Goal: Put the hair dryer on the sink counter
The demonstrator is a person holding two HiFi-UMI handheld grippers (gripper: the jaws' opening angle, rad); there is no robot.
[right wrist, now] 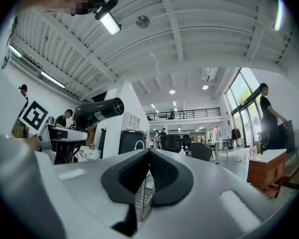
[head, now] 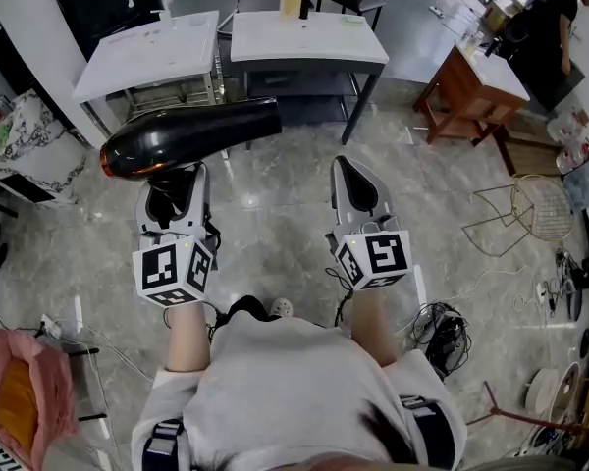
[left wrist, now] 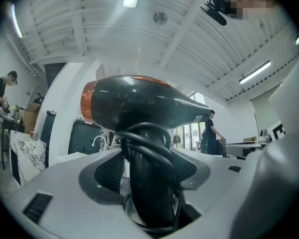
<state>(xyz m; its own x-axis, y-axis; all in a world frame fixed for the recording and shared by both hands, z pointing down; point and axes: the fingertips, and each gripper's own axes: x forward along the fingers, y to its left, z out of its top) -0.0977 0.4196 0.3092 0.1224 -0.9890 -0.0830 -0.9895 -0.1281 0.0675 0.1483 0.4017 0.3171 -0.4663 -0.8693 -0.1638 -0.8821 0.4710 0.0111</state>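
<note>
A black hair dryer (head: 187,135) with an orange rear ring is held by its handle in my left gripper (head: 173,196). Its barrel lies level, the nozzle pointing right, above the floor. In the left gripper view the handle (left wrist: 148,183), wrapped in its black cord, sits clamped between the two pads. My right gripper (head: 355,186) is shut with nothing between its pads (right wrist: 148,176) and hangs beside the left one. The white sink counter (head: 152,47) with a chrome tap stands ahead at the upper left. From the right gripper view the hair dryer (right wrist: 97,111) shows at the left.
A second white table (head: 309,37) with a yellow bottle stands right of the sink counter. A wooden side table (head: 471,91) and a person are at the upper right. A wire frame (head: 535,209) and cables lie on the floor at the right. A pink bag (head: 25,391) is at the lower left.
</note>
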